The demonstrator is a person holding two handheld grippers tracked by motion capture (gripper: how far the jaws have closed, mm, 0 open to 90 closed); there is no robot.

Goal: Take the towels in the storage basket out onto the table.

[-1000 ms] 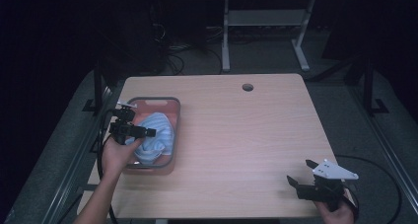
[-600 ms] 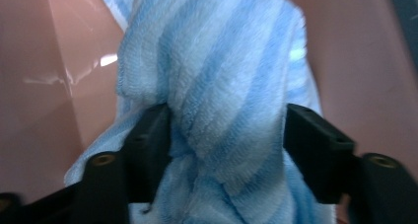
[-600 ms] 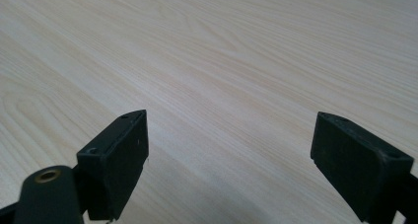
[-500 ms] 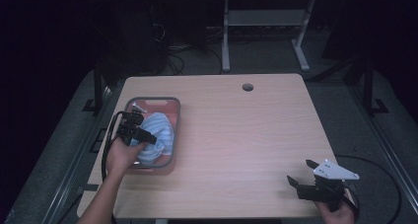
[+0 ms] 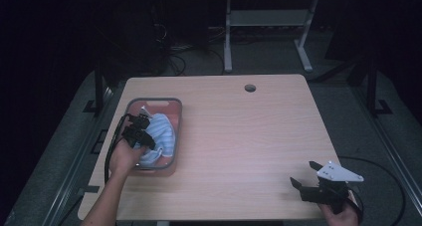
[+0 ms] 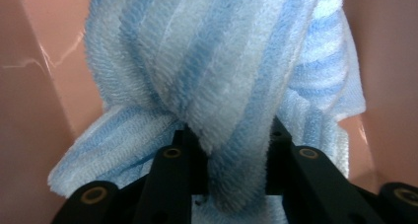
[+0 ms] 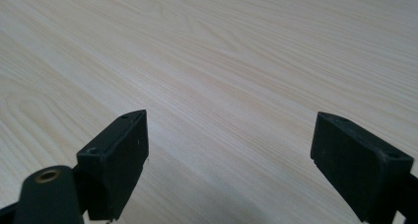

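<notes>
A blue-and-white striped towel (image 5: pixel 161 131) lies bunched in a pink basket with a grey rim (image 5: pixel 154 101) at the table's left. My left gripper (image 5: pixel 148 143) reaches down into the basket from its near side. In the left gripper view its jaws have just been closing and my left gripper (image 6: pixel 229 135) is shut on a thick fold of the towel (image 6: pixel 217 61), with the pink basket wall (image 6: pixel 29 86) on both sides. My right gripper (image 5: pixel 303 173) rests low at the table's near right corner; my right gripper (image 7: pixel 229 140) is open over bare wood.
The light wooden table (image 5: pixel 239 126) has a round cable hole (image 5: pixel 250 88) near its far edge. Behind the table stand a metal frame (image 5: pixel 268 22) and loose cables on a dark floor. A cable trails from the right gripper off the table's right side.
The left gripper has sunk into the basket and its jaws have closed on the towel. The right gripper has stayed where it was.
</notes>
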